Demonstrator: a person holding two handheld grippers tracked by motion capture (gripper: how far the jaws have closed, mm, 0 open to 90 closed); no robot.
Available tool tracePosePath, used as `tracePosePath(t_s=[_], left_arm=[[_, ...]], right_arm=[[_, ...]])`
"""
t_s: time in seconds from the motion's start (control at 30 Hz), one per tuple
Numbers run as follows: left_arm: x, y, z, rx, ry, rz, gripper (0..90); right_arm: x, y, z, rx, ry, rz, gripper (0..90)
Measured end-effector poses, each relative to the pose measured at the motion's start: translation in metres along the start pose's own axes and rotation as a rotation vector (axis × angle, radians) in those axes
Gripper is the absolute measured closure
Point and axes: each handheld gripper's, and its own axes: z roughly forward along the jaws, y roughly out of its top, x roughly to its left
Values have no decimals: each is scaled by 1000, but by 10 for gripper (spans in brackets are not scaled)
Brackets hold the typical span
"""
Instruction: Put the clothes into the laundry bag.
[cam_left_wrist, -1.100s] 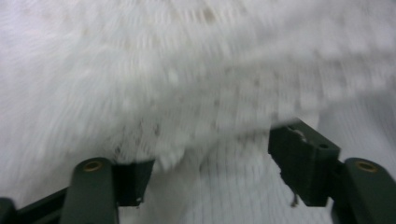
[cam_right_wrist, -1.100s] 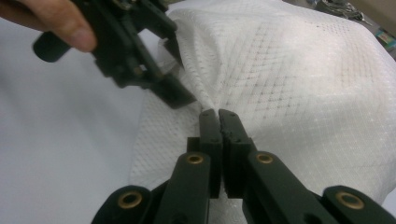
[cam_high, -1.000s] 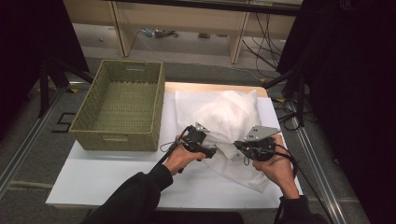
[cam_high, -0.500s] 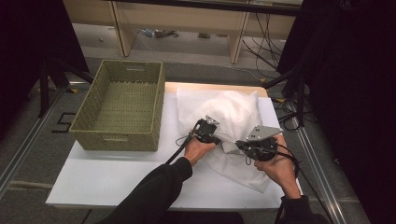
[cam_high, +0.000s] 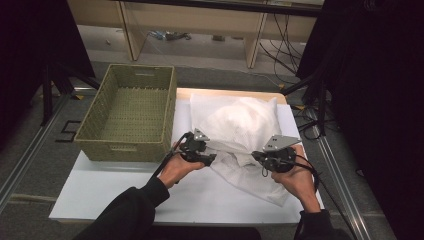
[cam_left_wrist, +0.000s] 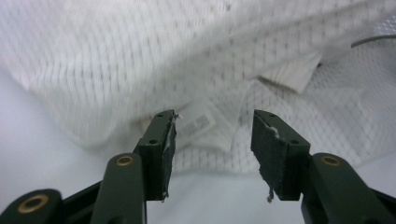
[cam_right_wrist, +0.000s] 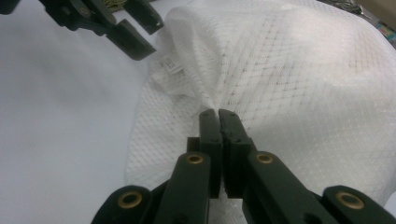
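reaching in from the near edge, two dark sleeves (cam_high: 125, 215) bring a hand to each gripper over the white table (cam_high: 100, 195). the left gripper (cam_high: 209, 159) has its jaws spread apart, nothing between them; in its own view the left gripper (cam_left_wrist: 212, 154) faces the rumpled edge of the white mesh cloth (cam_left_wrist: 187, 60), with a small label (cam_left_wrist: 194, 125) on the cloth just past the jaw tips. the right gripper (cam_high: 256, 156) sits across from it; in its view the right gripper (cam_right_wrist: 218, 114) is clenched on a gathered fold of the cloth (cam_right_wrist: 303, 84), the mesh bunching into creases at the pinch. the left gripper (cam_right_wrist: 135, 35) also shows at the top left of that view, jaws parted, near the label (cam_right_wrist: 170, 63)

the cloth (cam_high: 240, 125) lies on the right half of the table, heaped into a mound in its far part and spread flat toward the person's right hand (cam_high: 297, 177). left of the mound, just beside it, stands a green woven basket (cam_high: 112, 150). beyond the table are a grey floor (cam_high: 210, 75), pale shelving (cam_high: 200, 20) and loose cables (cam_high: 285, 30)
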Motion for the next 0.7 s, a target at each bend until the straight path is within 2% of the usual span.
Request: tracePosePath(t_s=[0.03, 0.17, 0.2, 0.27, 0.3, 0.33, 0.37, 0.4, 0.43, 0.47, 0.5, 0.53, 0.57, 0.7], left_arm=[[-2, -2, 3, 11, -19, 5, 497], [-15, -5, 20, 31, -44, 39, 490], [-17, -4, 28, 37, -31, 64, 478], [-16, -3, 42, 42, 16, 50, 426], [-14, -2, 52, 52, 48, 58, 431], [-11, -2, 59, 73, 70, 78, 492], [-9, -2, 61, 77, 72, 79, 593], [-7, -1, 59, 87, 87, 113, 669], [-6, 0, 57, 94, 78, 122, 778], [-4, 0, 53, 98, 62, 117, 826], [-1, -2, 47, 103, 57, 133, 855], [1, -3, 42, 110, 47, 141, 862], [4, -6, 35, 102, 39, 136, 865], [8, -16, 8, 101, 5, 170, 868]], right_arm=[[1, 0, 0, 6, 4, 10, 899], [0, 0, 1, 3, 0, -2, 899], [0, 0, 1, 4, 1, -1, 899], [0, 0, 2, 0, 4, 3, 899], [0, 0, 1, 1, 1, 15, 899], [0, 0, 1, 1, 4, 17, 899], [1, 0, 1, 4, 9, 18, 899], [1, 0, 1, 5, 14, 21, 899], [0, -1, 1, 3, 12, 18, 899], [0, -1, 0, 4, 13, 22, 899], [-1, -1, 1, -6, 10, 4, 899], [-1, -2, 1, 3, 10, 25, 899], [-2, -2, 2, 3, 14, 14, 899], [-2, -2, 1, 2, 12, 7, 899]])
